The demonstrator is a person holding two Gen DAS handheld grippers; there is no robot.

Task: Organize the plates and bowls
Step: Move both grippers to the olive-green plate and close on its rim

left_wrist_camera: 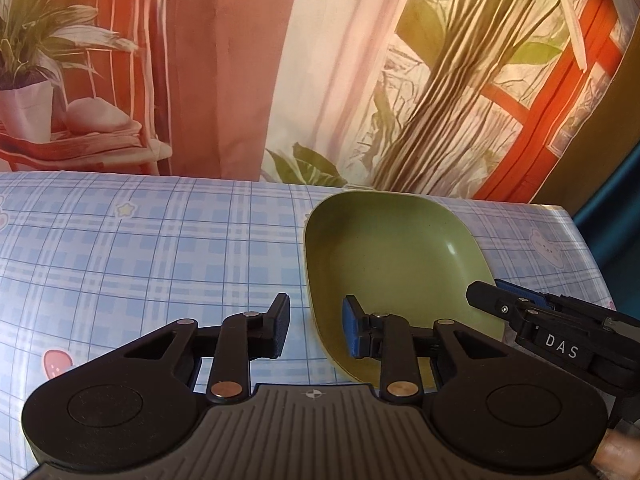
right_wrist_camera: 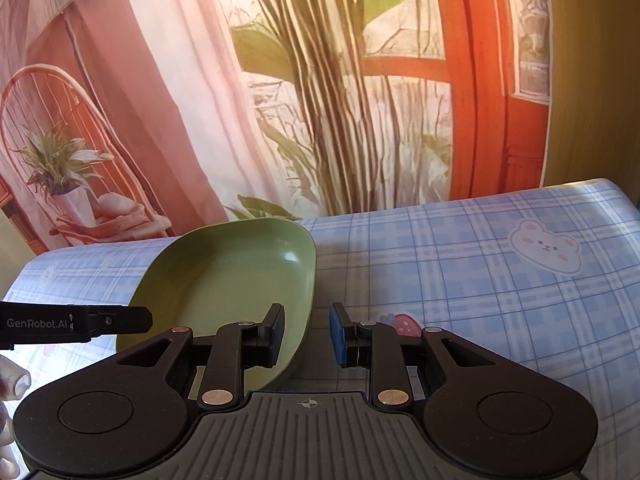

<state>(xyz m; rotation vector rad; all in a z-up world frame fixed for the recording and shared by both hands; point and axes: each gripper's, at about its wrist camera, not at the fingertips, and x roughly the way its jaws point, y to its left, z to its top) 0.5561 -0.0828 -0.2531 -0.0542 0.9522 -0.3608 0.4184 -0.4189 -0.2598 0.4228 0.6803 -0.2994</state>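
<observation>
Bowl: I've got one green bowl (left_wrist_camera: 384, 264), squarish with rounded corners, sitting upright on the tabletop (left_wrist_camera: 160, 248) toward the far edge. Inside is bare as far as I can see, with one bright glint on the inner wall.

Left gripper: My left gripper (left_wrist_camera: 315, 330) is spread wide and grasping nothing. Its jaws straddle the bowl's left rim, one blue-padded finger (left_wrist_camera: 352, 330) over the inside, the other out over the cloth. I can't tell whether either pad touches the rim.

Right gripper: My right gripper (right_wrist_camera: 307, 334) is released too, nothing between the pads. It straddles the bowl's right rim the same way, left finger (right_wrist_camera: 274, 334) over the inside, the blue one out over the cloth. Contact with the rim, I can't tell.

Both at once: From the left camera, I see the right gripper's finger (left_wrist_camera: 486, 298) reaching in at the bowl's right edge. From the right camera, the left gripper's finger (right_wrist_camera: 120, 318) comes in from the left across the bowl's near-left rim.

Cloth: A blue plaid cloth (right_wrist_camera: 460, 264) covers the tabletop, printed with a white bear (right_wrist_camera: 545, 250), a strawberry (left_wrist_camera: 56, 362) and a small star (left_wrist_camera: 126, 210).

Backdrop: Just behind the far edge hangs a printed backdrop (left_wrist_camera: 340, 60) with pink curtains, an orange window frame, tall leaves, and a potted plant (left_wrist_camera: 28, 80) on a chair.

Right side: Past the tabletop's right edge, I see a plain yellowish wall (right_wrist_camera: 592, 80).
</observation>
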